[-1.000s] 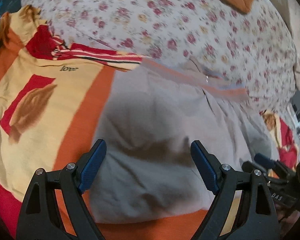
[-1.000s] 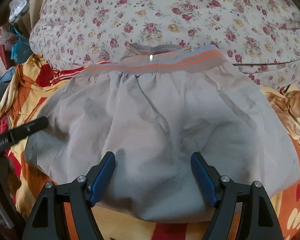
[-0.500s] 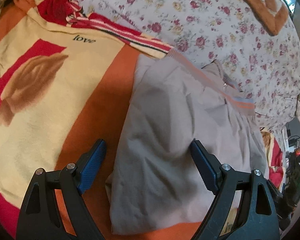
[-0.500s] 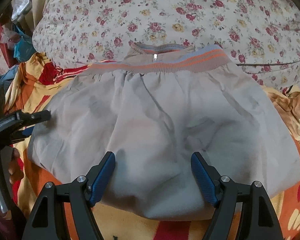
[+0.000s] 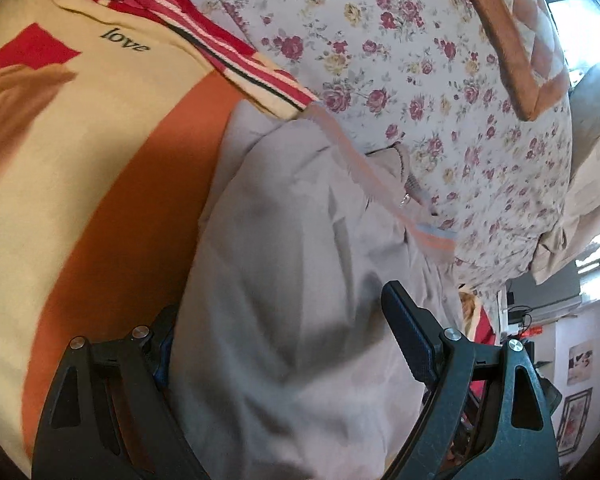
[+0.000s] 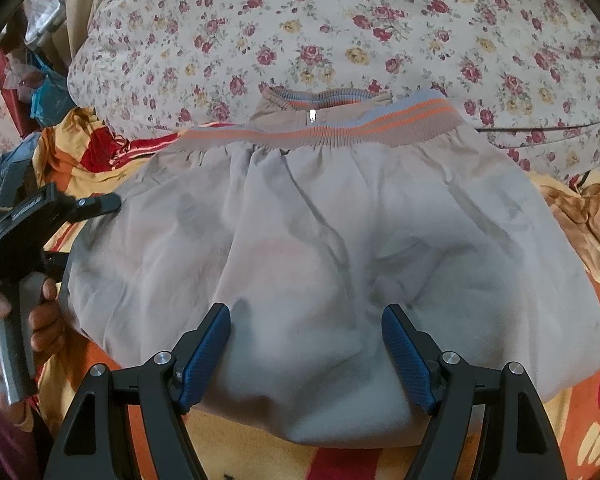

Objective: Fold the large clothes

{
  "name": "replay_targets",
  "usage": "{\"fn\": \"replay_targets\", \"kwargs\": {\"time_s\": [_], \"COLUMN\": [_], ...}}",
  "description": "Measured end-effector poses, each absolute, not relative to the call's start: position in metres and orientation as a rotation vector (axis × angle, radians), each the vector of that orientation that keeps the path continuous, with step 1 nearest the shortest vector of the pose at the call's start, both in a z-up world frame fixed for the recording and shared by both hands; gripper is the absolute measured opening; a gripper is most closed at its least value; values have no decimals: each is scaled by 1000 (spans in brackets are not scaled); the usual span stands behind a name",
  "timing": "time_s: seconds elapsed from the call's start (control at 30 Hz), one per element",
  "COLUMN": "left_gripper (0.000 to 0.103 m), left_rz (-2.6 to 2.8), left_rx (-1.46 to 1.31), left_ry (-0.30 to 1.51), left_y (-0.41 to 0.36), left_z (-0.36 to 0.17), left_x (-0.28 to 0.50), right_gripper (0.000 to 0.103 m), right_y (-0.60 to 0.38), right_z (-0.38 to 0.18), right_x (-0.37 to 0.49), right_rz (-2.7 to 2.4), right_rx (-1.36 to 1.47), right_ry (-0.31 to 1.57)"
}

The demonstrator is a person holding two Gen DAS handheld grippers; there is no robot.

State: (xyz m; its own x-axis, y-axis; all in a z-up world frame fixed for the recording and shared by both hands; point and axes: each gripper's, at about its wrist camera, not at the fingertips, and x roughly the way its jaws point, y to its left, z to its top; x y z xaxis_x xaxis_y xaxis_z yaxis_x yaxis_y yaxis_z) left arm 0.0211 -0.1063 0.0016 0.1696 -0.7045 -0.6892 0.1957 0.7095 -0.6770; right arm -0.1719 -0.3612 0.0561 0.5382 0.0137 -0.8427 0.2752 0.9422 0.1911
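On the bed, we are holding the right gripper with its jaws spread, gripping nothing, over the near hem of the grey garment. We are sliding the left gripper, jaws also apart, around the garment's left edge, one finger going under the cloth. The garment is lying spread on the blanket, its striped waistband touching the floral quilt. We judge the folding as barely starting: no fold is showing yet.
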Motion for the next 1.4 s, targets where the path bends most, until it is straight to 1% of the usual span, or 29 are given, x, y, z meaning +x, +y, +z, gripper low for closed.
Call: {"fn": "replay_targets", "kwargs": {"time_s": [0.13, 0.23, 0.27, 0.3, 0.33, 0.37, 0.43, 0.5, 0.63, 0.67, 0.7, 0.73, 0.77, 0.8, 0.9, 0.97, 1.17, 1.4], "left_gripper": [89, 88, 82, 68, 59, 47, 44, 36, 25, 21, 19, 18, 18, 17, 16, 16, 16, 16], "left_rz": [-683, -682, -676, -661, -649, -641, -624, -619, -609, -609, -612, -616, -620, -623, -643, -659, -705, -760], "left_rx": [-397, -391, -404, -412, -416, -426, -442, -408, -366, -367, -361, -348, -328, -307, -291, -277, -177, -87], "left_ry": [1222, 1222, 1223, 1224, 1227, 1235, 1238, 1221, 1187, 1185, 1181, 1175, 1169, 1163, 1164, 1155, 1101, 1082], "left_y": [-119, -120, -119, -117, -115, -114, -113, -116, -121, -120, -121, -122, -125, -127, -134, -139, -179, -251], "left_z": [4, 3, 3, 2, 2, 0, -1, 2, 11, 14, 18, 21, 25, 29, 43, 55, 102, 130], "left_x": [16, 17, 18, 18, 19, 19, 19, 15, 5, 3, 1, -1, -4, -8, -16, -21, -39, -62], "right_gripper": [76, 76, 76, 76, 76, 76, 76, 76, 75, 73, 69, 59, 53, 51, 50, 50, 50, 50], "right_y": [-370, -377, -380, -383, -386, -389, -397, -404, -426, -430, -432, -433, -432, -431, -428, -429, -444, -484], "right_z": [59, 60, 60, 59, 58, 57, 57, 59, 61, 61, 60, 57, 54, 48, 24, 17, 29, 36], "right_x": [-174, -178, -181, -183, -186, -189, -195, -199, -199, -197, -194, -190, -187, -181, -167, -168, -187, -216], "right_rz": [-165, -173, -178, -184, -193, -199, -221, -241, -274, -272, -263, -251, -242, -229, -212, -208, -186, -198], "right_rx": [331, 337, 336, 333, 329, 325, 302, 276, 302, 314, 320, 318, 313, 305, 262, 257, 357, 486], "right_ry": [978, 966, 966, 969, 970, 970, 963, 946, 923, 919, 918, 923, 931, 942, 990, 981, 926, 892]}}
